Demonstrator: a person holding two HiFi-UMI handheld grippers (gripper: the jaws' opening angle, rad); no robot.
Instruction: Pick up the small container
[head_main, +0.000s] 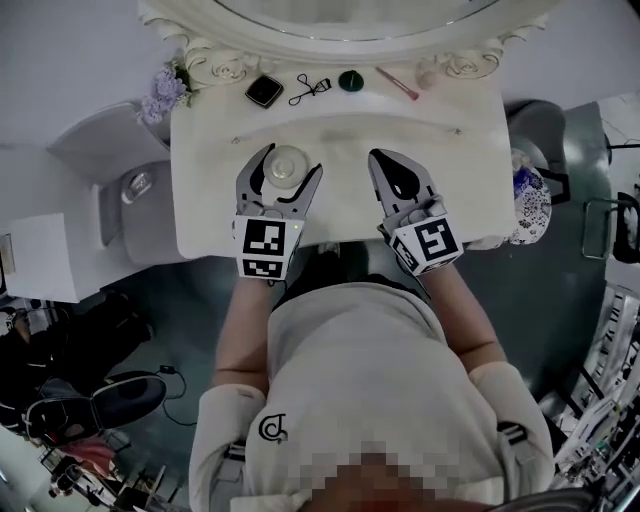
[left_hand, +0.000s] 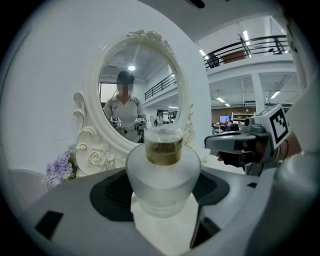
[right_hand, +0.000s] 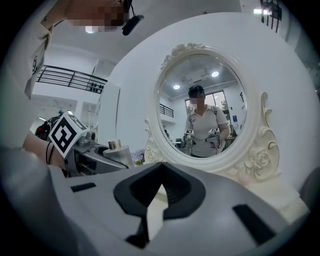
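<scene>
Left gripper is grasping the small frosted-white round container with a gold neck, jaws wide around its body (pads on both sides). Container is over the front of the white ornate dressing table, at 9 o'clock from the right gripper. Right gripper is clenched, tips meeting, nothing between. Oval white-framed mirror is at 12 o'clock.

One small container sits between the left fingers; beyond them lie one mirror, one eyelash curler, one black case.
</scene>
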